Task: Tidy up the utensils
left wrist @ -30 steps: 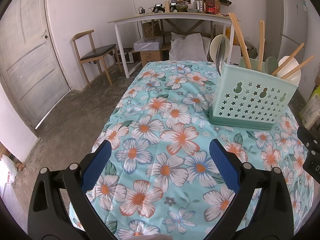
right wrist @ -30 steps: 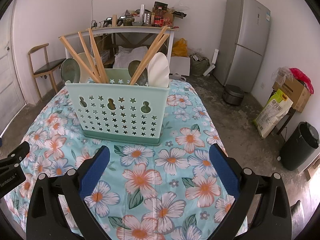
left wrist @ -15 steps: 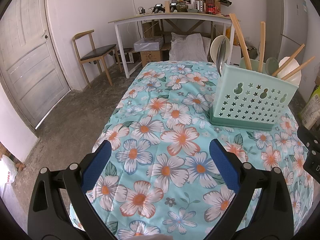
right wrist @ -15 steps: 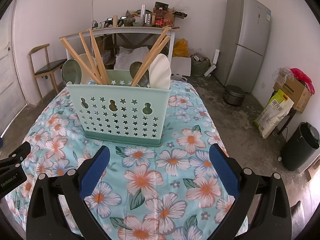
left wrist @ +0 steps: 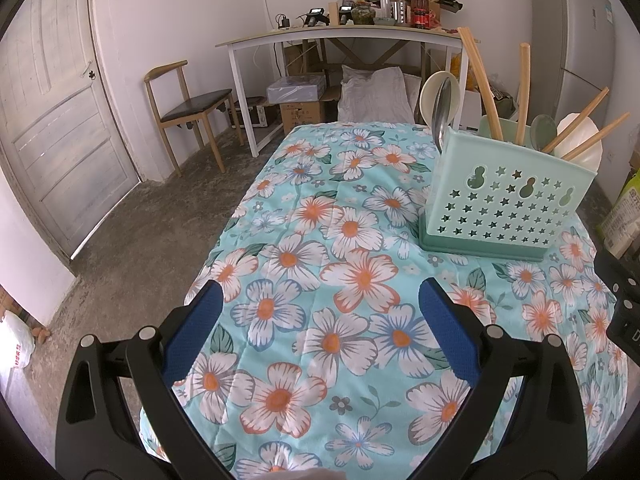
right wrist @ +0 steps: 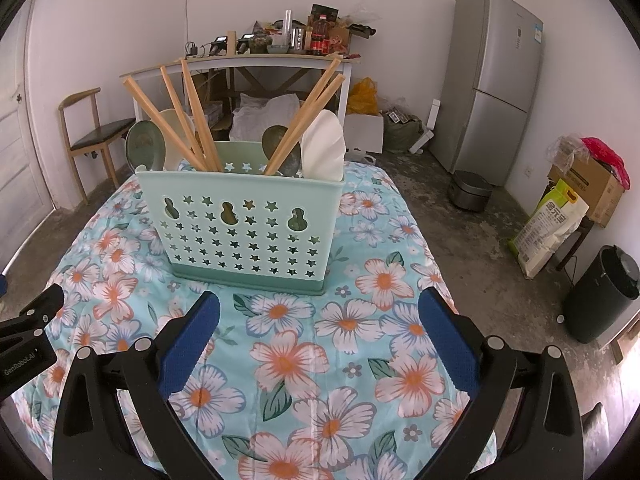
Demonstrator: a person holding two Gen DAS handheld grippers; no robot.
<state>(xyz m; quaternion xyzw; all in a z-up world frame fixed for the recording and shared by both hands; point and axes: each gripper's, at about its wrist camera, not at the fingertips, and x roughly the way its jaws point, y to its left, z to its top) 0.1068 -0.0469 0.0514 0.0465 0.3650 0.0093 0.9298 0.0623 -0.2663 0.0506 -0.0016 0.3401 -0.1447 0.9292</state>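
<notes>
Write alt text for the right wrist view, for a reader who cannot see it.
A mint-green perforated utensil holder stands upright on a floral tablecloth, holding wooden chopsticks, spoons and a white ladle. The right claw is open and empty in the foreground, apart from the holder. Behind are a cluttered desk, a chair and a grey refrigerator.

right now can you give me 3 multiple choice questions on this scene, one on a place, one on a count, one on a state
1. Where do the chopsticks stand?
A. flat on the cloth
B. in the green holder
C. on the chair

2. How many gourd-shaped holes are in the holder's front wall?
A. one
B. three
C. six

3. What state is the right gripper in?
A. open and empty
B. shut on a spoon
C. shut on the holder

Answers:
1 B, the sticks rise out of the holder's top.
2 B, three gourd cutouts sit among the stars.
3 A, flowered tablecloth shows between its blue pads.
</notes>
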